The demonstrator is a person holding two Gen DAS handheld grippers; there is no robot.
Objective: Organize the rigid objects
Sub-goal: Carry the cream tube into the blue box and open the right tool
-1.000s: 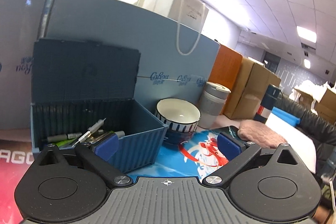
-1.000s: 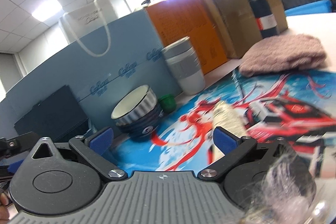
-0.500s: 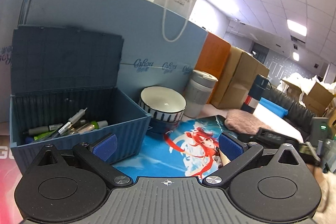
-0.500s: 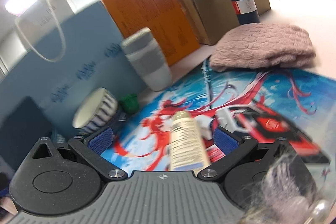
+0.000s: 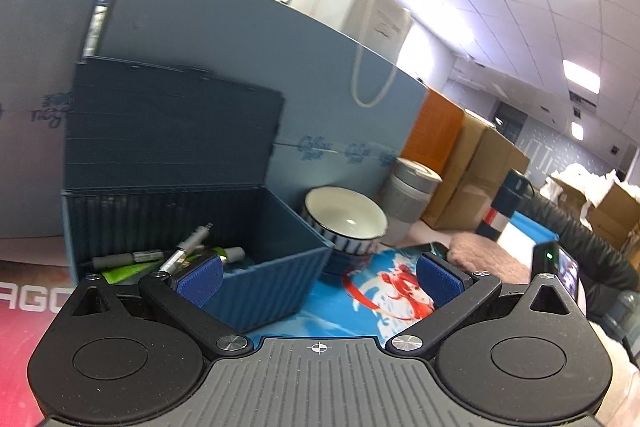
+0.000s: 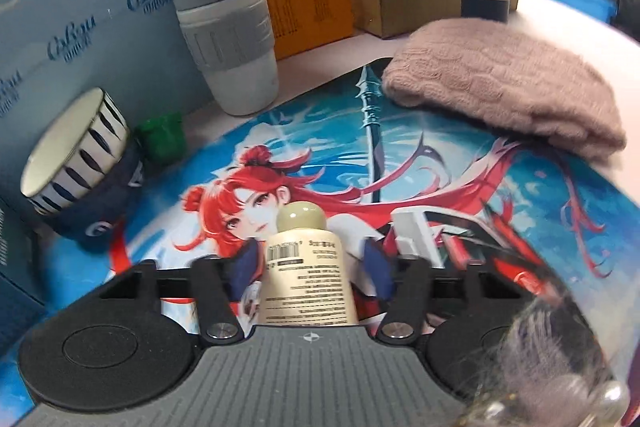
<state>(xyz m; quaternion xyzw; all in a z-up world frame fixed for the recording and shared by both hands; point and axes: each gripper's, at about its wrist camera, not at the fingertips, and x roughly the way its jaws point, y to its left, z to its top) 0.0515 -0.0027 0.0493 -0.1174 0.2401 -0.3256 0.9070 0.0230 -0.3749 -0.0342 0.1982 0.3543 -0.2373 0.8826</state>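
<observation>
The right gripper (image 6: 308,267) points steeply down at the mat (image 6: 460,187), and its jaws are closing on a cream tube (image 6: 308,279) that lies flat on the mat with its cap (image 6: 302,217) pointing away; the tube sits between the blue pads (image 6: 376,267), which stand close to its sides, but firm contact cannot be confirmed. Risk one: the tube body is soft and tapers toward the cap, so a closing force applied off-centre can squeeze it forward out of the jaws or roll it across the smooth mat. Risk two: the pads sit low against the mat, so a fingertip can catch the fabric and drag it, shifting everything that rests on it. Beyond the tube, to the left, a striped bowl (image 6: 76,155) stands stacked on a dark bowl, with a small green object (image 6: 162,137) just beside them; a grey cup (image 6: 230,39) stands behind, and a folded pink cloth (image 6: 508,87) lies to the right. A wide swing toward the box can knock the bowl stack or tip the cup. The left gripper (image 5: 318,273) hovers with its jaws wide apart and holding nothing, near the open blue box (image 5: 276,267), which already contains pens (image 5: 188,243). If both grippers converge on the box, they can collide or dislodge the upright lid (image 5: 172,131).
</observation>
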